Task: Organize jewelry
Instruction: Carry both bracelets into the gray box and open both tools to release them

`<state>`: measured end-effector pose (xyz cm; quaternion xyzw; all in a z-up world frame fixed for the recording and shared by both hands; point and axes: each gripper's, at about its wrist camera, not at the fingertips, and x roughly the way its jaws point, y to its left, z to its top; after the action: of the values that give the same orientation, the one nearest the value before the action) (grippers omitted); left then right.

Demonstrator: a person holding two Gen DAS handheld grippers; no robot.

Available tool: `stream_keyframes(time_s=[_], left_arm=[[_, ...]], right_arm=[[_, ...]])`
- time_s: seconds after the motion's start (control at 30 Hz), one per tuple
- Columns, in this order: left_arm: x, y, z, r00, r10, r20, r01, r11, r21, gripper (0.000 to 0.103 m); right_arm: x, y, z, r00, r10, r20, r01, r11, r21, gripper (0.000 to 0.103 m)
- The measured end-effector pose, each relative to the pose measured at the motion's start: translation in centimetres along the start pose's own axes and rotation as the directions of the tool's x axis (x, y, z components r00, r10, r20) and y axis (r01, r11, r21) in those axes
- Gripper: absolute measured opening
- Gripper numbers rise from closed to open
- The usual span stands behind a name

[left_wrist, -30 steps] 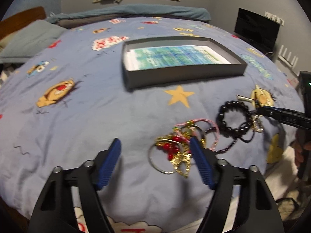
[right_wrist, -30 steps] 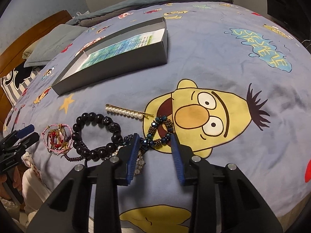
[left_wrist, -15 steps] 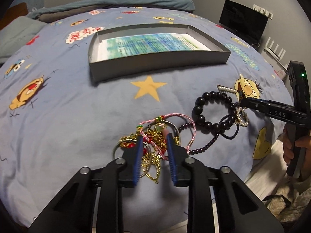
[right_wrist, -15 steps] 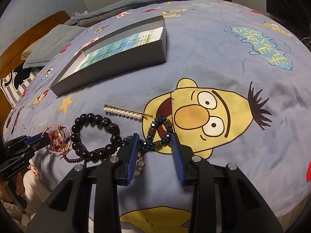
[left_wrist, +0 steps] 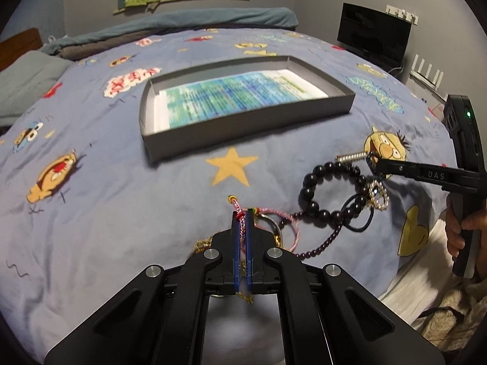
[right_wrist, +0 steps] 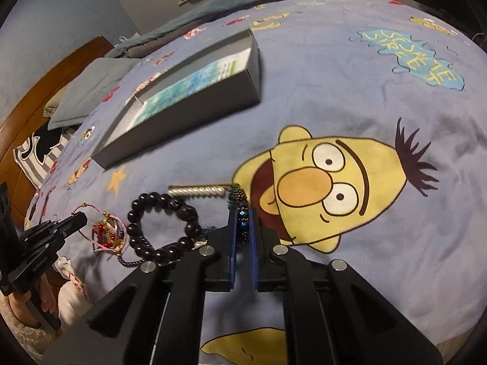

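My left gripper (left_wrist: pixel 242 213) is shut on a pink woven cord bracelet (left_wrist: pixel 237 206), which trails back to a tangle of gold and red jewelry (right_wrist: pixel 107 233) partly hidden under the jaws. My right gripper (right_wrist: pixel 243 213) is shut on a blue and bronze beaded bracelet (right_wrist: pixel 241 210). It also shows in the left wrist view (left_wrist: pixel 376 164) at the right. A black bead bracelet (left_wrist: pixel 328 191) (right_wrist: pixel 161 228) lies between the two grippers. A pearl hair pin (right_wrist: pixel 197 189) lies just beyond it. The open grey box (left_wrist: pixel 243 106) (right_wrist: pixel 194 103) sits farther up the bed.
A rhinestone piece (left_wrist: pixel 377 194), a black hair tie (left_wrist: pixel 359 222) and a strand of small dark beads (left_wrist: pixel 322 243) lie by the black bracelet. The cartoon bedspread (left_wrist: pixel 121 197) covers the bed. A pillow (right_wrist: pixel 88 91) and wooden headboard (right_wrist: pixel 36 115) are at the left.
Both grippers have closed: the left onto the pink cord bracelet, the right onto the blue beaded bracelet. The left gripper has lifted the cord's end off the pile.
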<state>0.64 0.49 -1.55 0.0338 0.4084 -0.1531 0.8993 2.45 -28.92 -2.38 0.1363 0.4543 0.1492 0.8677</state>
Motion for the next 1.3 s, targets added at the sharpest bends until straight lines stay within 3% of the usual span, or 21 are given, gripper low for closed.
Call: stream_keyframes(time_s=[0.4,0.73,1.0,1.3], left_arm=[[-2.8,0.4,1.7,0.998,-0.004,0.069,0.003,1.000,0.009,0.004],[-4.5,2.0,6.4,0.990,0.013,0.139,-0.017,0.999,0.028,0.003],[-0.8,4.6,11.9,0.989,0.084,0.120,-0.089,0.995,0.042,0.004],[4.1,7.7,17.6,0.992,0.076,0.103,-0.074,0.997,-0.016,0.004]], right_arm=[[-3.5,2.2,1.9,0.996,0.025,0.090,-0.017,0.996,-0.082,0.007],[-5.3,4.3,7.4,0.988,0.061,0.141,-0.041,0.989,-0.139,0.007],[-2.9,5.7,14.8,0.987,0.055,0.150,-0.033,0.989,-0.145,0.007],[3.6,6.3,20.0,0.992,-0.013,0.126,0.031,0.990,-0.139,0.007]])
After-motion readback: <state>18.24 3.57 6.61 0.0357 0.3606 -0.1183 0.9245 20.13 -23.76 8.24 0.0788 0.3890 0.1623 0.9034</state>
